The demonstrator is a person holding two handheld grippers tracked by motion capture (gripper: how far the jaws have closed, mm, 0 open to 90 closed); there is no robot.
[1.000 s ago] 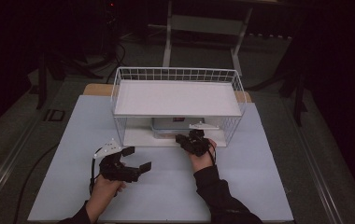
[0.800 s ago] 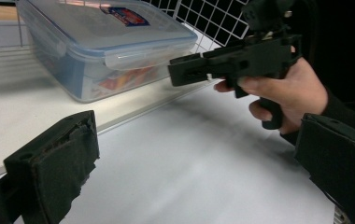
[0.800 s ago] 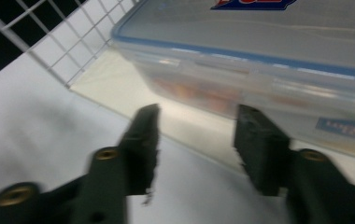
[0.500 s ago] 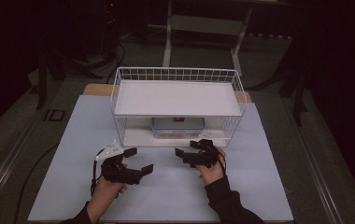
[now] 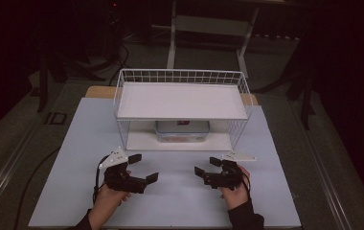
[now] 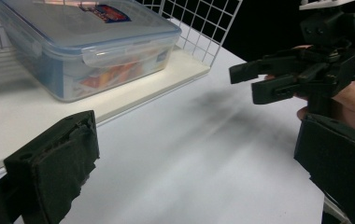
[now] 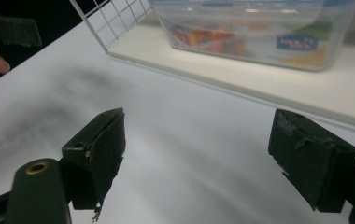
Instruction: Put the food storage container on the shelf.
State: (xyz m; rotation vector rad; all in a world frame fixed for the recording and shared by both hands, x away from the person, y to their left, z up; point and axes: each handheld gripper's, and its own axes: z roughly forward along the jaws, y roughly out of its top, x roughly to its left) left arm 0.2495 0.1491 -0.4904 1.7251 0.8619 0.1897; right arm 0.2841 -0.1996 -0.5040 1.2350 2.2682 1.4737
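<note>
Now that right gripper (image 5: pixel 208 169) has backed from wire rack (image 5: pixel 122 91), w/ left gripper (image 5: pixel 143 167) both gape empty; container (image 5: pixel 182 131) rests inside.

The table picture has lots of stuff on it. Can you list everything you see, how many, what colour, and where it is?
White wire rack with two flat shelves: one, white, at the middle back of the table.
Clear plastic food box with a snap-on lid: one, see-through with colourful contents and a red and blue label, on the rack's lower shelf.
White table top: one, white, under everything.
Metal stand: one, pale grey, on the dark floor behind the table.
Left gripper: one, black with a grey plate, open, front left of the table, held in a hand.
Right gripper: one, black with a grey plate, open, front right, held in a hand.
</note>
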